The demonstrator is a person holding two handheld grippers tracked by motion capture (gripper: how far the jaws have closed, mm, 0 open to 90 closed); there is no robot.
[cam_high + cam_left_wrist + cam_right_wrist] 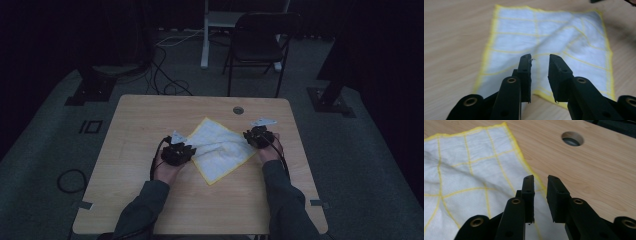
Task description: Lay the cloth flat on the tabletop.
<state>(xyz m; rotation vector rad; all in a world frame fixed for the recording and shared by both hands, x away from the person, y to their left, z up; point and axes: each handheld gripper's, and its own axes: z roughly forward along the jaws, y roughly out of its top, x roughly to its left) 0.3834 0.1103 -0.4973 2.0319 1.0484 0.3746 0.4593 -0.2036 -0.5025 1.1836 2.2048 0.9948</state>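
A white cloth point(220, 147) with a yellow grid and yellow hem lies rumpled and turned like a diamond in the middle of the wooden table point(145, 120). My left gripper point(186, 150) sits at the cloth's left corner and my right gripper point(252, 136) at its right corner. In the left gripper view the jaws point(540, 56) stand apart above the cloth point(549, 32), with nothing pinched between them. In the right gripper view the jaws point(540, 177) are likewise parted over the hem of the cloth point(469, 170), and the gap holds nothing.
A round cable hole point(238, 110) is set in the table behind the cloth, close to the right gripper point(572, 138). Beyond the table stand a black folding chair point(257, 40) and stand bases, with cables on the dark floor.
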